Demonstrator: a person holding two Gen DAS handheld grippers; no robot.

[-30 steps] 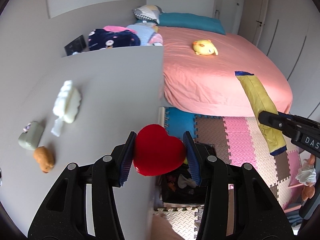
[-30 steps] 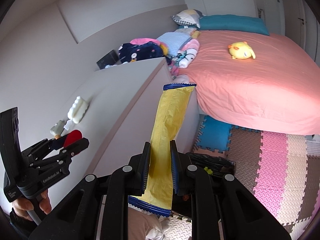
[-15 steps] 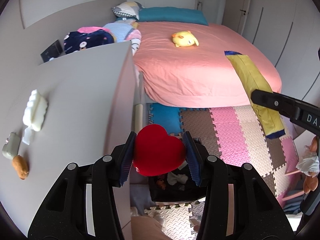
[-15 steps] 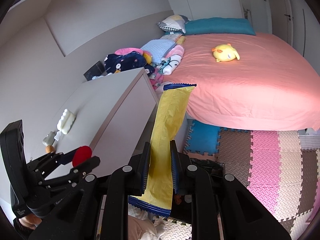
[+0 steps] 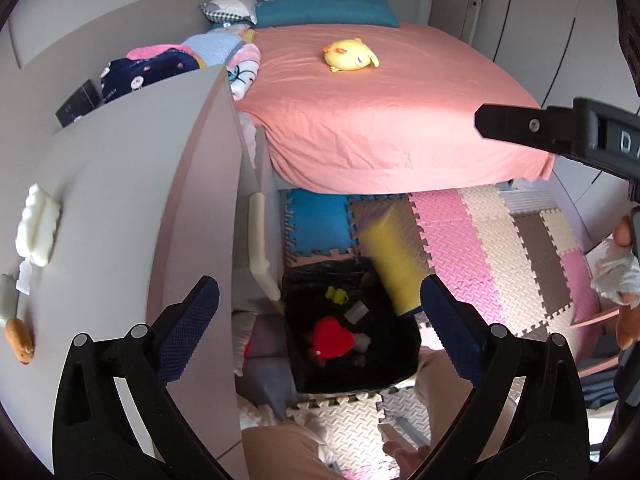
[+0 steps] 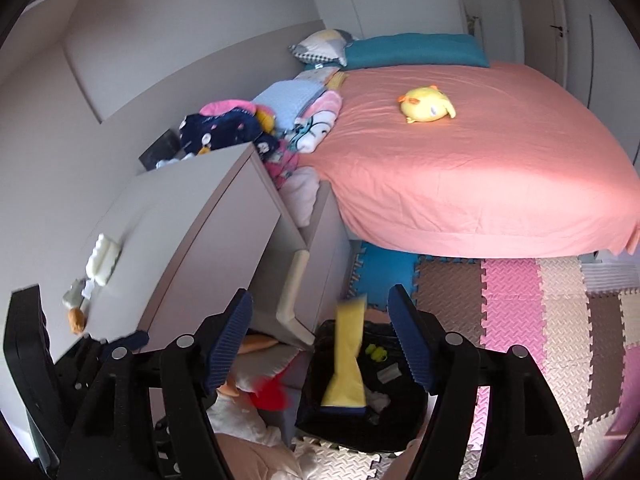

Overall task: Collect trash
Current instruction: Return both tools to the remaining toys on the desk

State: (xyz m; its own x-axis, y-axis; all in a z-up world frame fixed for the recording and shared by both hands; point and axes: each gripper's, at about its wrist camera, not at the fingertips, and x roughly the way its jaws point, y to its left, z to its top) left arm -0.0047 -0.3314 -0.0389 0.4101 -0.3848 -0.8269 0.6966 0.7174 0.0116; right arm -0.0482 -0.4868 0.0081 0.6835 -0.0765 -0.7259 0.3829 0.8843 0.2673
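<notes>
Down on the floor mats sits the black bin, with the red heart and yellow wrapper dropping in. Both jaws have just opened wide and hold nothing. Leftover bits lie on the tabletop, nearest my left gripper.

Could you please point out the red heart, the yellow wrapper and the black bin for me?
red heart point(image 5: 331, 338), left wrist view, centre.
yellow wrapper point(image 6: 347, 372), right wrist view, mid-length.
black bin point(image 5: 400, 376), left wrist view, right wall.
</notes>
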